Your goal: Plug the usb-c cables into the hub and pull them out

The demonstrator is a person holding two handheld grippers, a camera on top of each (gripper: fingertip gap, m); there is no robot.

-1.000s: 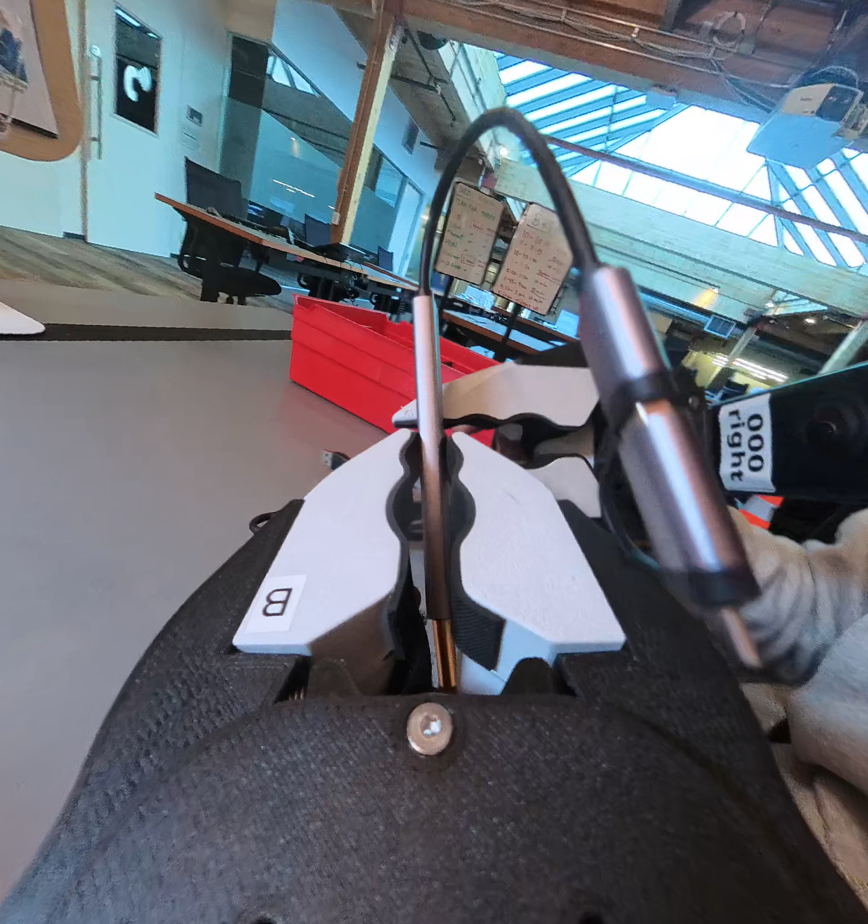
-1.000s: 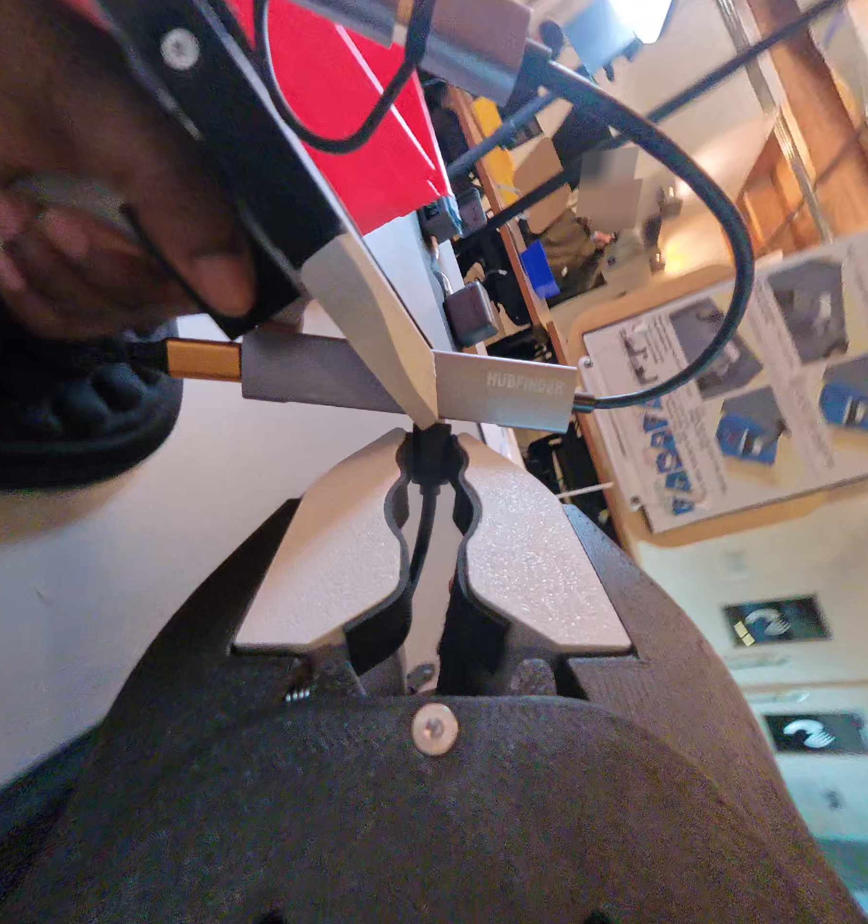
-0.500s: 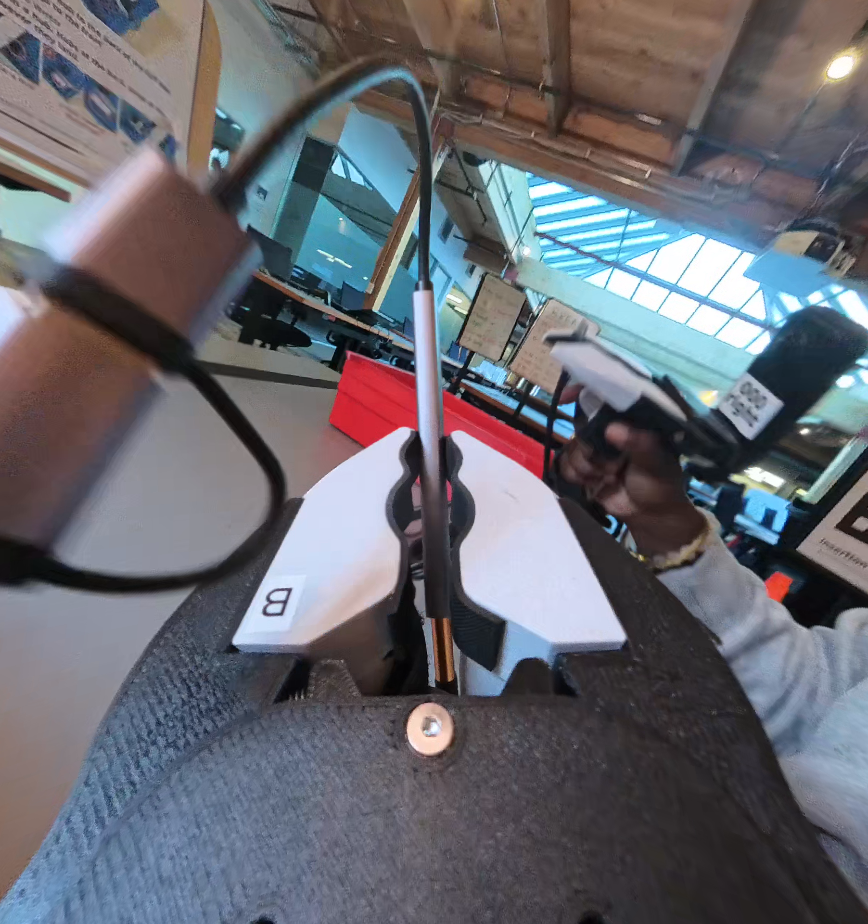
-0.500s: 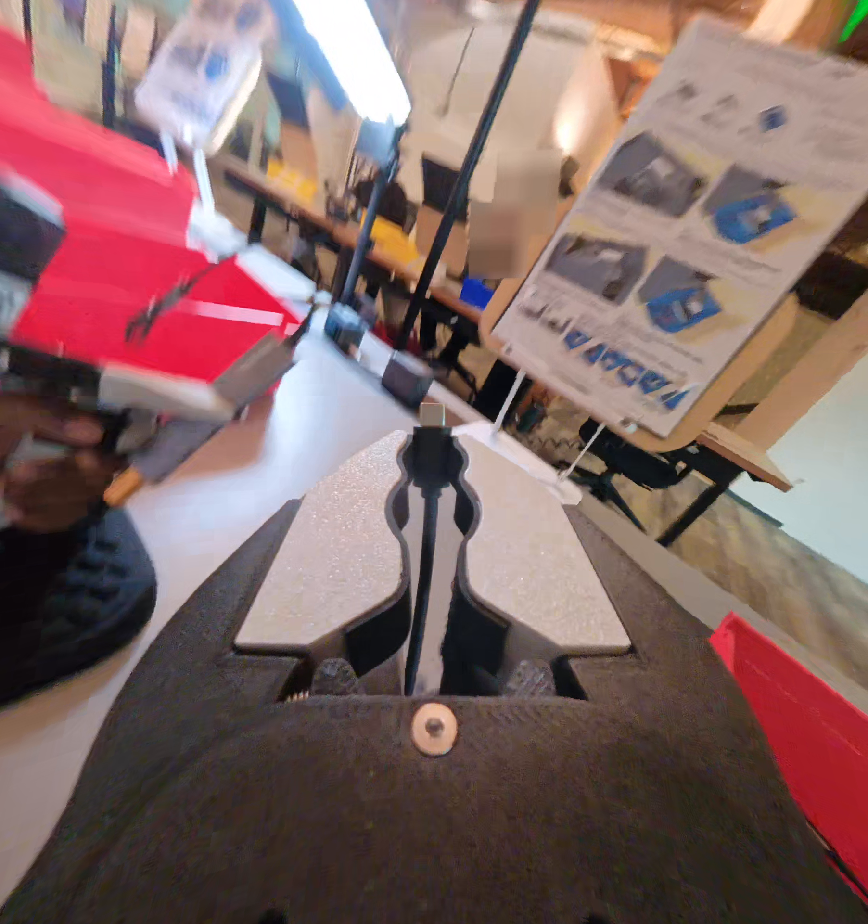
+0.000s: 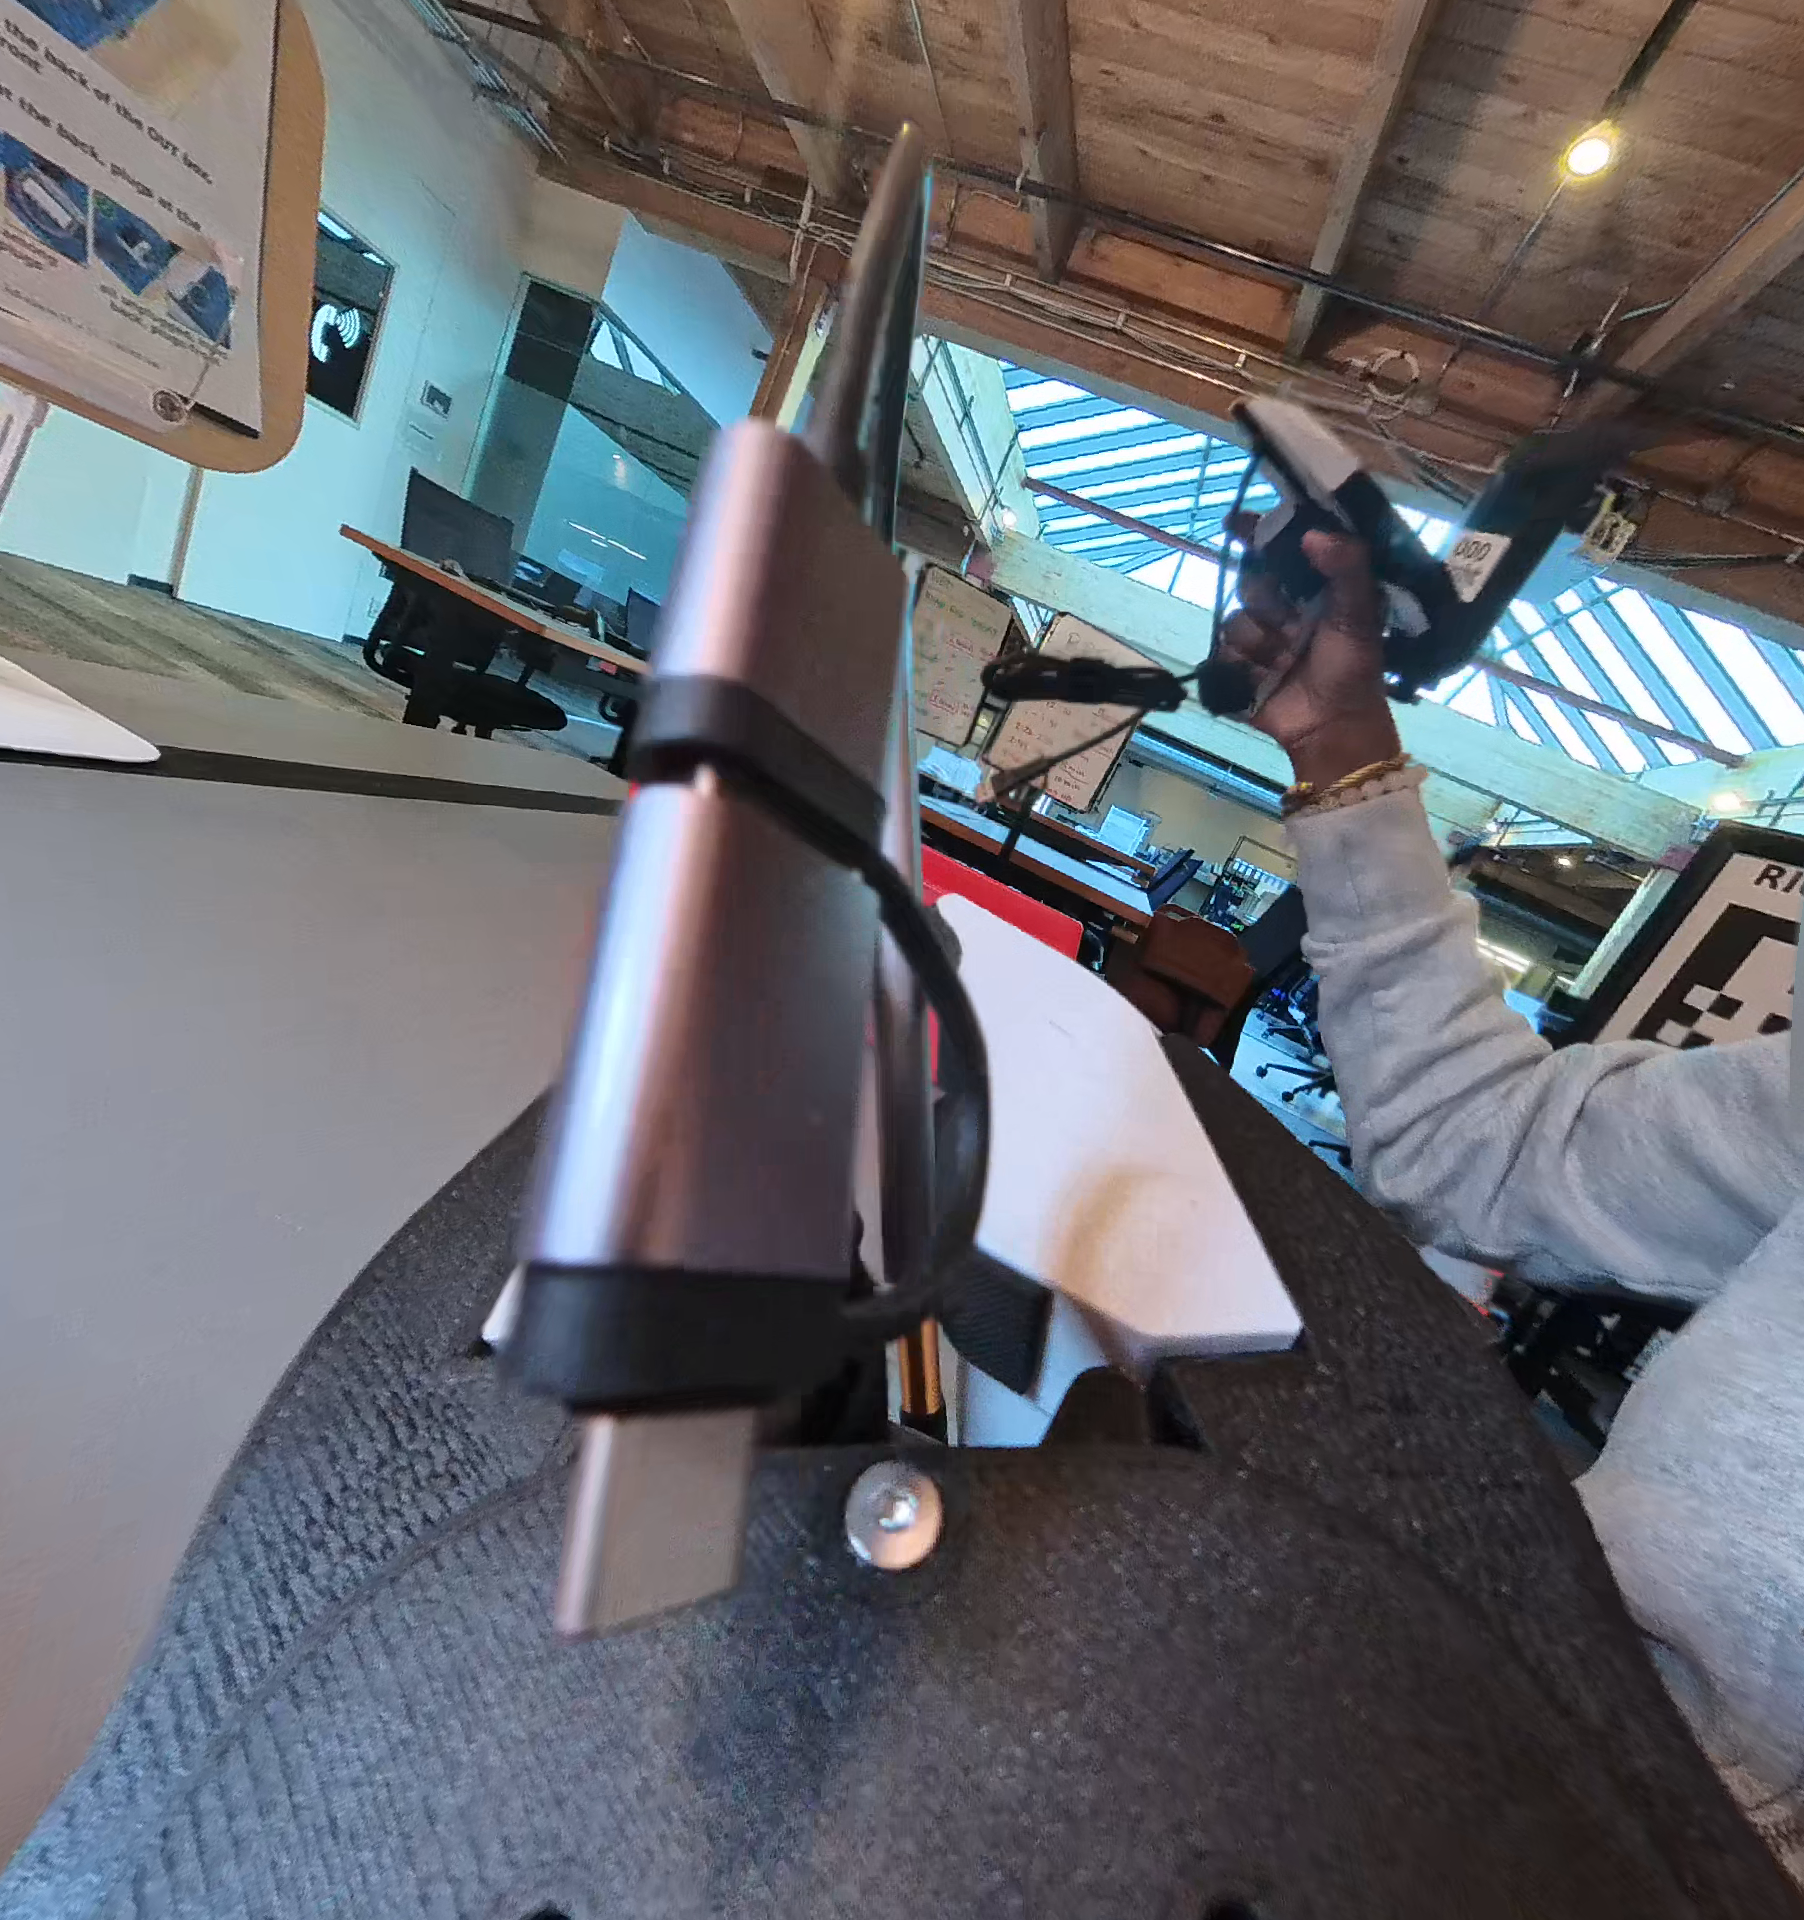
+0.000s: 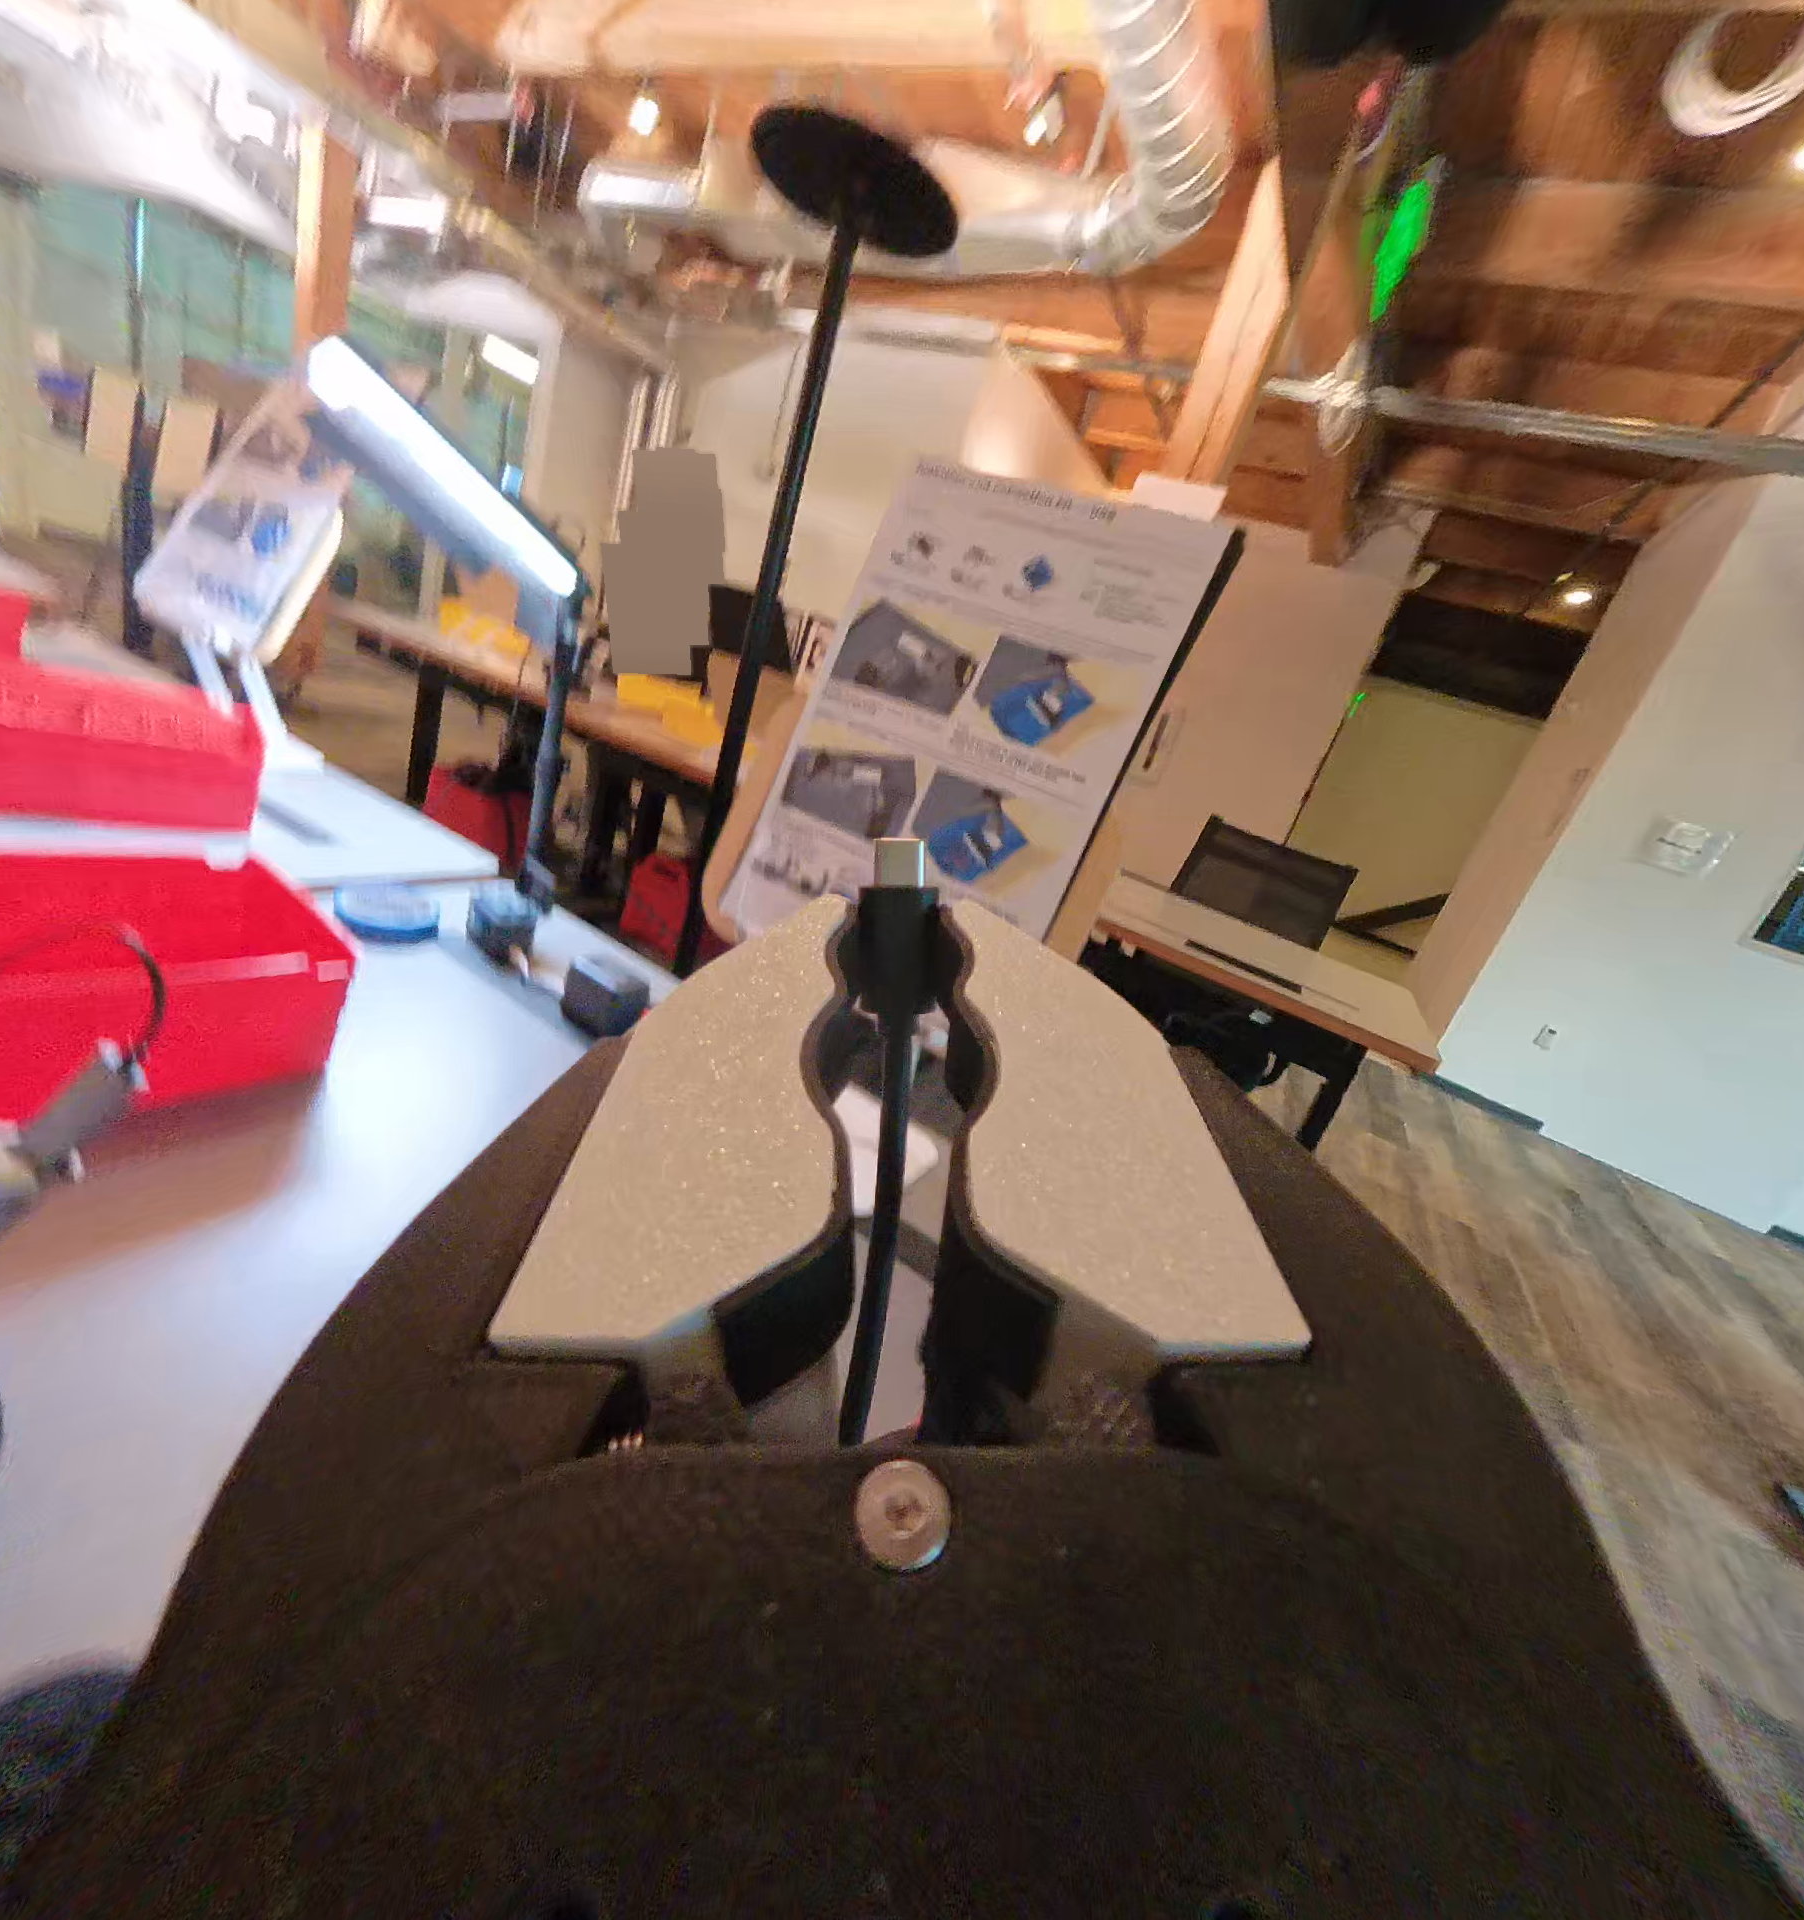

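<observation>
— Fingers (image 5: 1106, 1132) on the left pinch the thin hub (image 5: 882, 436) by its edge, fully closed on it; its capped tail plug (image 5: 711, 1039) dangles in front. And the right?

— Right fingers (image 6: 1074, 1081) are clamped on the black cable (image 6: 877, 1195) just behind its plug (image 6: 898, 862), tip bare and free of any port.

— Handling?

— Both light, I'd judge. The hub is stiff, smooth metal, likely slippery; hold its flat sides. The cable is limp, so grip the moulded plug, not the cord.

— Around them?

— Grey counter (image 5: 202, 1039), red bins (image 6: 150, 987), a poster board (image 6: 981, 727), then open office with timber ceiling.
</observation>
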